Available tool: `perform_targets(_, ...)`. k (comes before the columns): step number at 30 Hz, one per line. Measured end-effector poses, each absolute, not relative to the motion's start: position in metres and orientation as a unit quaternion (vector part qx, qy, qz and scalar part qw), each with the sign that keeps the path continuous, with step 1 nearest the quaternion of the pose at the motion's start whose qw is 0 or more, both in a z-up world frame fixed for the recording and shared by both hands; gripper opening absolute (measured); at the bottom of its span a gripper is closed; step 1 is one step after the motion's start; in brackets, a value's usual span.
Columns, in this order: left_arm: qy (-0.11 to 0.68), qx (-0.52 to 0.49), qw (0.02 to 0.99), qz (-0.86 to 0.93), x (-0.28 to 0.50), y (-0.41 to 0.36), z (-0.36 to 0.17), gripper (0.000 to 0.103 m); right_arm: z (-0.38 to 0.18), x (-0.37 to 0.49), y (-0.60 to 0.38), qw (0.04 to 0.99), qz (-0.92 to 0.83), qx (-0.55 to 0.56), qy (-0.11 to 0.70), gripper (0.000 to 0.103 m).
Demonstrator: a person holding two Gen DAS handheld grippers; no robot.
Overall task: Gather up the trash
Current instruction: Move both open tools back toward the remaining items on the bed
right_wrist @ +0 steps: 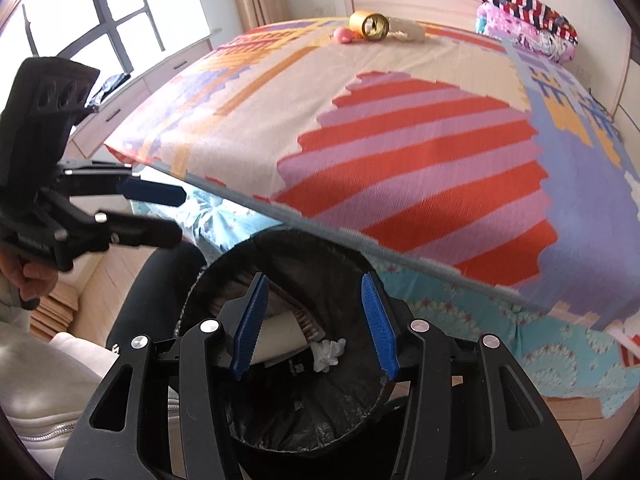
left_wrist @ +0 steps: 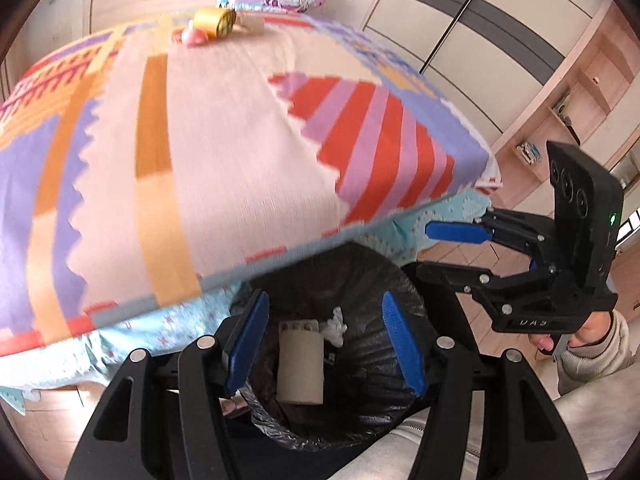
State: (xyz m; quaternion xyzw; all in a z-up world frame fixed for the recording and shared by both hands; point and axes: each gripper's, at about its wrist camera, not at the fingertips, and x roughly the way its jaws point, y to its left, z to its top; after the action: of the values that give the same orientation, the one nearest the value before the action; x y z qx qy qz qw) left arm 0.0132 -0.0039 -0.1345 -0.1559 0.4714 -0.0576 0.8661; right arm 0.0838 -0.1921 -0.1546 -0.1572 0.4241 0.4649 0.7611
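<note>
Both sets of blue ribbed pads (left_wrist: pixel 244 344) spread wide, left gripper (left_wrist: pixel 324 344) and right gripper (right_wrist: pixel 316 328) holding nothing, hanging over black bin (right_wrist: pixel 224 280) lined with crinkly thin plastic. Already inside: smooth cardboard tube (left_wrist: pixel 301 364) and crumpled white tissue (right_wrist: pixel 329 354). Probably between drops. Remaining on woven patterned bedspread (right_wrist: pixel 400 120), well apart: shiny gold roll (right_wrist: pixel 369 26), pink round item (right_wrist: pixel 342 35), pale tube (right_wrist: pixel 408 30). Next: long reach across bed, gentle pinch on roll.
</note>
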Motion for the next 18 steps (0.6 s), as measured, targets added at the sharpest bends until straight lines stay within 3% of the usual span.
perform_targets(18, 0.421, -0.137, 0.895, -0.045, 0.037, 0.035, -0.082, 0.057, -0.106, 0.114, -0.179, 0.79, 0.465, -0.166, 0.364, 0.053)
